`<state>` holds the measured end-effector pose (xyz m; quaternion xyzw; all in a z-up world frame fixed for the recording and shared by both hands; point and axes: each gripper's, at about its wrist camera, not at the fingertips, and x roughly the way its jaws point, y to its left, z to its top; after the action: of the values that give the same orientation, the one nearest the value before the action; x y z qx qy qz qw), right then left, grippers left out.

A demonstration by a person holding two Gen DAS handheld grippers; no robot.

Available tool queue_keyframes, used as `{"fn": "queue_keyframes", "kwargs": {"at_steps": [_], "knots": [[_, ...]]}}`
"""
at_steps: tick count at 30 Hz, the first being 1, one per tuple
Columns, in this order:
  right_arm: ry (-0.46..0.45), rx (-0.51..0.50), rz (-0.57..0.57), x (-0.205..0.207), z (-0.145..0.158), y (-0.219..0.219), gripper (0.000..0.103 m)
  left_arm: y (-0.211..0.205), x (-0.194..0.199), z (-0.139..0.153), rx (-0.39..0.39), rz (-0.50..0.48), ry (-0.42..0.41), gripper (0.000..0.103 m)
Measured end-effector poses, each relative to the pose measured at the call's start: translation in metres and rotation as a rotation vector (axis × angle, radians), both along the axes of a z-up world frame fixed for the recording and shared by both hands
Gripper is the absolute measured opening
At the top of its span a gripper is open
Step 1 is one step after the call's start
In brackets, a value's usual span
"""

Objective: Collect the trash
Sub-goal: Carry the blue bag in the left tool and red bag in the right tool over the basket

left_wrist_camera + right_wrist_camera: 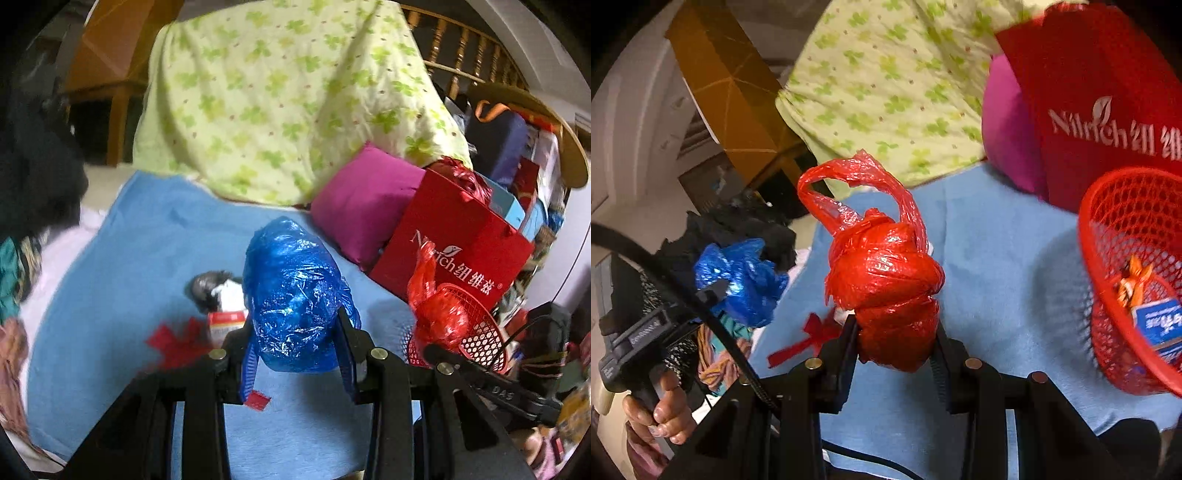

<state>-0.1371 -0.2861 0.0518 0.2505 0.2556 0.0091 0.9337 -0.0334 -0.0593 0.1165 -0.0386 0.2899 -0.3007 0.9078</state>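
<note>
Blue bag (295,295): crumpled plastic bundle pinched between the jaws of the left gripper (295,354), long axis running away from the camera, above the blue blanket (147,240). Red bag (886,288): knotted plastic bundle clamped in the right gripper (895,343), long axis likewise pointing away, looped handles on top. Red mesh basket (1108,258): beside the red paper bag (1108,92). The right view alone shows the basket's contents and a hand (661,413); the left view alone shows a small box (225,325) on the blanket.

two wadded bags (299,295), one basket (1115,229), one bow (173,341)
</note>
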Motion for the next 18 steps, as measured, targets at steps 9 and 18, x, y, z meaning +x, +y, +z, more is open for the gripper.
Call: {"fn": "queue_keyframes", "kwargs": {"at_steps": [9, 18], "knots": [[-0.08, -0.02, -0.038, -0.044, 0.022, -0.016, 0.038, -0.045, -0.049, 0.035, 0.172, 0.064, -0.192, 0.039], [-0.126, -0.061, -0.088, -0.079, 0.035, -0.035, 0.038, -0.082, -0.074, 0.045, 0.269, 0.076, -0.27, 0.039]]}}
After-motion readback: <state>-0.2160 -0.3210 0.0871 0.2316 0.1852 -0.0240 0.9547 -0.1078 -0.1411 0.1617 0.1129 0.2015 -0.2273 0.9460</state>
